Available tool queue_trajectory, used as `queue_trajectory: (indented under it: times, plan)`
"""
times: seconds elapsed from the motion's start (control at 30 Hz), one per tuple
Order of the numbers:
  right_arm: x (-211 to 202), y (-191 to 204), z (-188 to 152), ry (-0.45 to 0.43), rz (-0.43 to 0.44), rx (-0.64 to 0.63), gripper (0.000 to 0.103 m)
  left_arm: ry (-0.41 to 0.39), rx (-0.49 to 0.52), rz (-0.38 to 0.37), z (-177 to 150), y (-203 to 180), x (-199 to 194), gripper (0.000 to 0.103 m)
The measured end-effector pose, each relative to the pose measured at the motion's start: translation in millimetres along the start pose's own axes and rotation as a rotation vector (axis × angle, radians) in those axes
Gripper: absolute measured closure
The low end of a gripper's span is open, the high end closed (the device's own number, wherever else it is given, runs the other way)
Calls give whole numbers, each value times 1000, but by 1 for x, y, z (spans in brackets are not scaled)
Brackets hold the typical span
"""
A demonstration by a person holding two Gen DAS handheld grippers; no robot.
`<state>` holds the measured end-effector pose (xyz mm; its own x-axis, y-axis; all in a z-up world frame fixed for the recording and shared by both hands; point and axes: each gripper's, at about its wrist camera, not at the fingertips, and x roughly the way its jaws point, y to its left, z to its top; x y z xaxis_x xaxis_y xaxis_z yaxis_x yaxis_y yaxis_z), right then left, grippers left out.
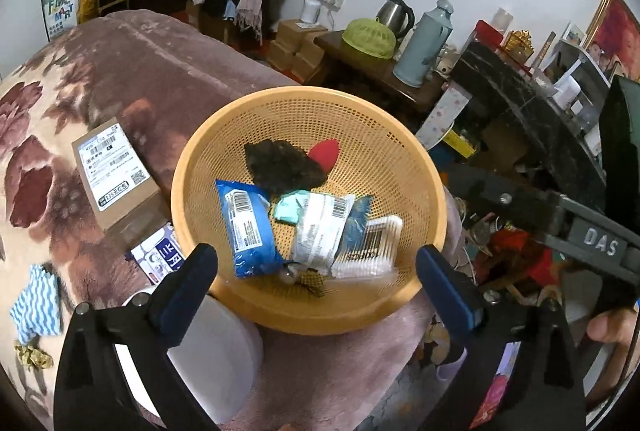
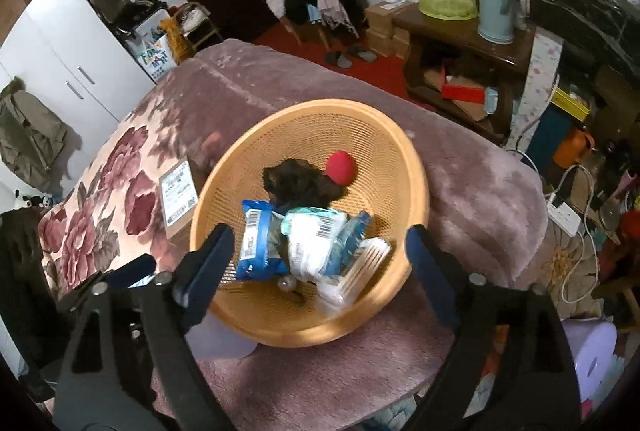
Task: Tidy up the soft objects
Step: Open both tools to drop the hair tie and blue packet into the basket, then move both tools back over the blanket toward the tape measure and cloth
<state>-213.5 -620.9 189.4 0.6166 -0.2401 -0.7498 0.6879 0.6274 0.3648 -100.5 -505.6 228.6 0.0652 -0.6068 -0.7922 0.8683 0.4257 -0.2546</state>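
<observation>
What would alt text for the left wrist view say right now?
An orange mesh basket on a plush floral blanket holds a blue packet, a dark fuzzy lump, a red ball and cotton swabs. The left hand-held gripper stands open and empty over its near rim.

You've got a bed covered by a plush mauve blanket with dark red flowers [image 1: 132,71]. Sitting directly on it: a round orange perforated plastic basket [image 1: 404,167] near the foot-side edge, a brown cardboard parcel with a white shipping label [image 1: 110,175] just left of the basket, and a small white-and-blue printed pack [image 1: 158,257] touching the parcel's near end. A blue-and-white striped cloth [image 1: 36,303] lies well to the left. A white rounded object [image 1: 216,355] rests just below the basket rim; can't tell what it is.
</observation>
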Motion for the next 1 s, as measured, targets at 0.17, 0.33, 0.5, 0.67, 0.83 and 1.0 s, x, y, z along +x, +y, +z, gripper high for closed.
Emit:
queue_trajectory:
  times: [0.17, 0.33, 0.5, 0.67, 0.83, 1.0]
  plan:
    - [-2, 0, -3, 1, -14, -5, 0, -23, -6, 13, -5, 2, -11, 1]
    - [-7, 13, -7, -13, -18, -51, 0, -68, -1, 22, -9, 9, -33, 1]
    - [-9, 37, -12, -19, 0, -100, 0, -99, -24, 29, -14, 25, -53, 1]
    - [-10, 61, -19, -16, 18, -140, 0, -124, -60, 47, -22, 45, -70, 1]
    - [-11, 86, -26, -19, 23, -182, 0, -160, -112, 54, -35, 76, -92, 1]
    - [-8, 119, -34, -14, 35, -234, 0, -197, -194, 70, -53, 118, -112, 1]
